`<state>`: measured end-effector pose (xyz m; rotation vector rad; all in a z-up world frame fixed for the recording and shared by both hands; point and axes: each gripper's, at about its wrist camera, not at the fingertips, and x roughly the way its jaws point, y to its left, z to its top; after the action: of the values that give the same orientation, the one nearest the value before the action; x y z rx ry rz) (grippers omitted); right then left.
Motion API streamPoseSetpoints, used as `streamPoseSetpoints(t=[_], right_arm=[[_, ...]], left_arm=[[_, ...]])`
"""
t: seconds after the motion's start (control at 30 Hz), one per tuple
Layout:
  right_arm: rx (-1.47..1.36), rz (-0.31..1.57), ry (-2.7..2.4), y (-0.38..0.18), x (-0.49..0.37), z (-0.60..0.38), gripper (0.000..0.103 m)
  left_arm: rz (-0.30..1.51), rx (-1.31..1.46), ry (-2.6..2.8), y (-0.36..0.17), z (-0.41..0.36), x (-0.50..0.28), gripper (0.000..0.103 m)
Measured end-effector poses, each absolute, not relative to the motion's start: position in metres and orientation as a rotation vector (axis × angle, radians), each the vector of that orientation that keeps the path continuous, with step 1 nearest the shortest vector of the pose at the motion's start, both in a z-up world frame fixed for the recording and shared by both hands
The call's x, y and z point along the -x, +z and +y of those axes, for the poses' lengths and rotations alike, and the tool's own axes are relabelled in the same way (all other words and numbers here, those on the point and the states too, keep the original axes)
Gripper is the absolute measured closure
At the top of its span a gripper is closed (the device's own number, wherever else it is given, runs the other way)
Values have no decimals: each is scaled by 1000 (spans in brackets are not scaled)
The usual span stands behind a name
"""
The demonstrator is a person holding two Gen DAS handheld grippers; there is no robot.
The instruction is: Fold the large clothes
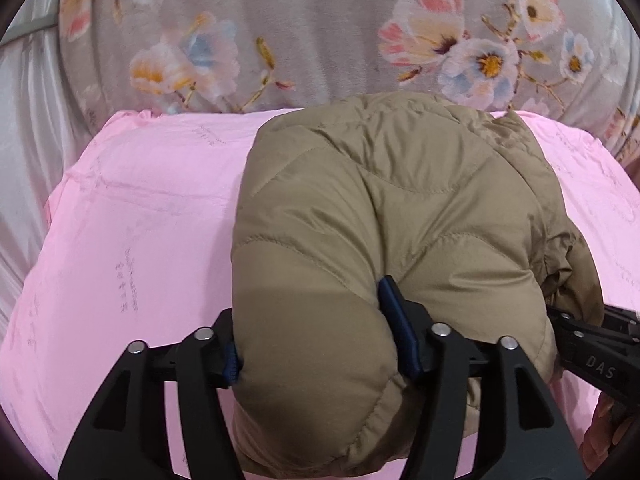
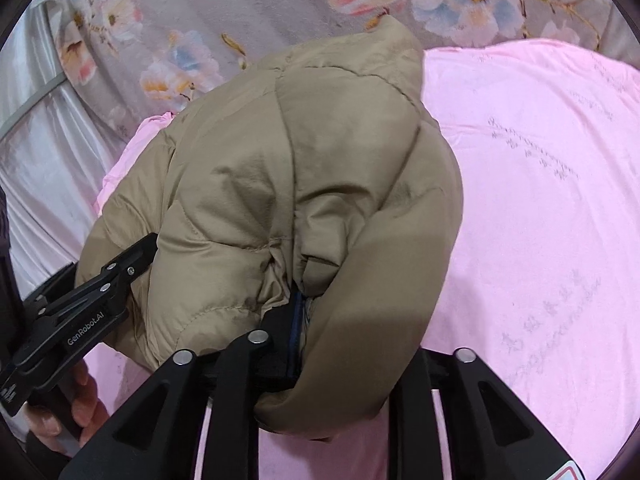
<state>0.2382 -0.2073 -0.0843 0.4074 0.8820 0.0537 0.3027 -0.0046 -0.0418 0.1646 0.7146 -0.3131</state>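
My left gripper (image 1: 316,332) and right gripper (image 2: 320,320) each pinch the puffy, quilted tan jacket (image 1: 400,216), bunched on a smooth pink sheet (image 1: 132,220).

Left gripper (image 1: 316,332) clamps a fat roll of the tan puffer jacket (image 1: 400,216), blue pads pressing both sides. The jacket is bundled on the pink sheet (image 1: 132,216). At three o'clock, the right gripper (image 1: 592,344) touches its edge. Floral blanket (image 1: 320,28) at twelve.
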Motion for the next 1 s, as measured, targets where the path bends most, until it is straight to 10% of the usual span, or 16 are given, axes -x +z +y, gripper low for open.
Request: streamPoseSetpoints(t=[0.23, 0.37, 1.0], right_arm=[[-419, 748, -54, -36, -170, -239, 67], [-288, 750, 8, -7, -181, -208, 100], [-187, 897, -52, -95, -236, -182, 103]], left_arm=[[715, -218, -152, -7, 26, -271, 21], [776, -171, -139, 3, 22, -265, 21], [899, -161, -96, -54, -8, -283, 18]])
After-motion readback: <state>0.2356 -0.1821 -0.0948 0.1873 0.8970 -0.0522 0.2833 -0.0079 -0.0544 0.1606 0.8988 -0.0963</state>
